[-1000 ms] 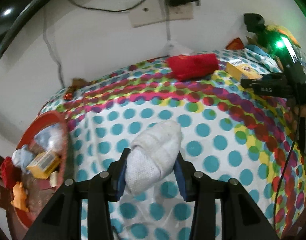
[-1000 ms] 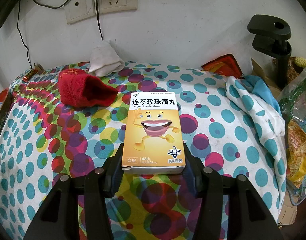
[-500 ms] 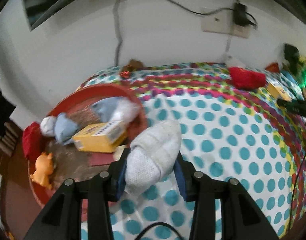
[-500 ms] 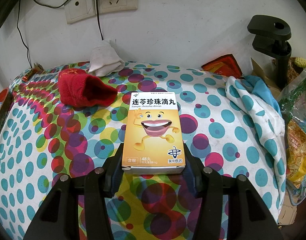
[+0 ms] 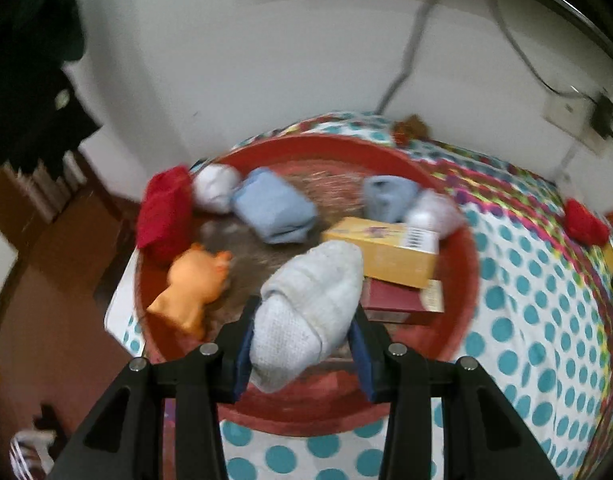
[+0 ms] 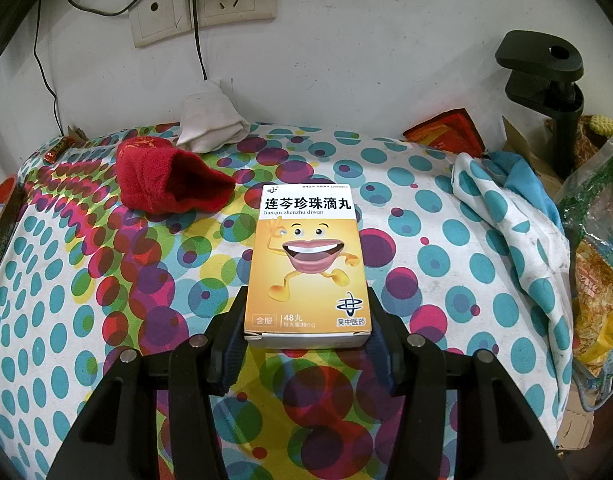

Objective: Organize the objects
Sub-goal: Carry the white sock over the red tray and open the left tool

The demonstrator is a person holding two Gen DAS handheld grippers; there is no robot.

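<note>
While hovering over the round red tray (image 5: 458, 280), left gripper (image 5: 302, 340) clamping a rolled white sock (image 5: 306, 312) between closed jaws, above a yellow cardboard box (image 5: 390, 252), pale blue sock bundles (image 5: 274, 212) and an orange toy figure (image 5: 194, 284); right gripper (image 6: 306, 336) squeezing an orange medicine carton (image 6: 306, 264), jaws pressing its sides, just above the polka-dot surface (image 6: 106, 300), near a red sock (image 6: 166, 184)

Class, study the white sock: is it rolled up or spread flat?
Rolled up. The white sock forms a compact bundle pinched between the left gripper fingers, above the red tray.
</note>
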